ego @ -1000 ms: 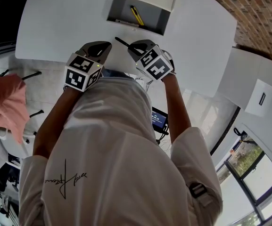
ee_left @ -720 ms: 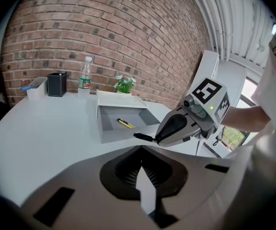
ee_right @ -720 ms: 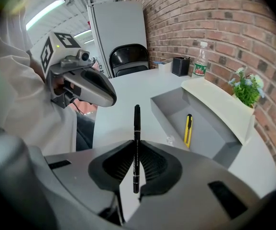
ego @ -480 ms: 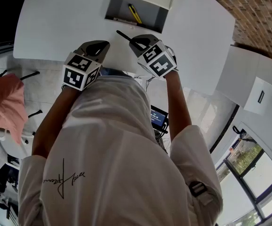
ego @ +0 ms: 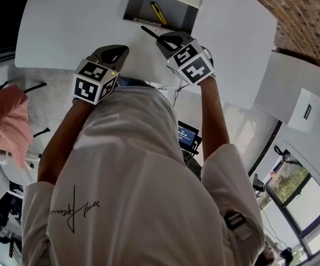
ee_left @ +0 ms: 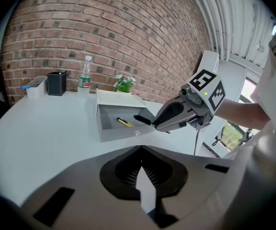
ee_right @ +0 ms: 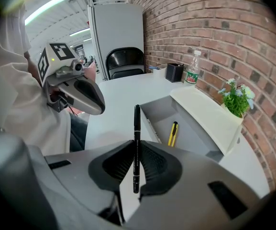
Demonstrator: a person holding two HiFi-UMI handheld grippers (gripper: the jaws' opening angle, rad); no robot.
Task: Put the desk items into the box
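Right gripper [ee_right: 137, 169] is clamped on the black pen [ee_right: 137, 128], pinched low on the barrel so most of it sticks out toward the open box [ee_right: 193, 137] just ahead (a yellow tool [ee_right: 173, 133] already lies inside). Left gripper [ee_left: 141, 176] is closed on nothing, parked near the table [ego: 65, 26] edge, probably to stay out of the way.

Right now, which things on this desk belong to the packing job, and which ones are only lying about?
Job: black pen, clamped in the right tongs; open box; yellow tool inside it.
Lying about: water bottle; black holder; small plant; white tray.
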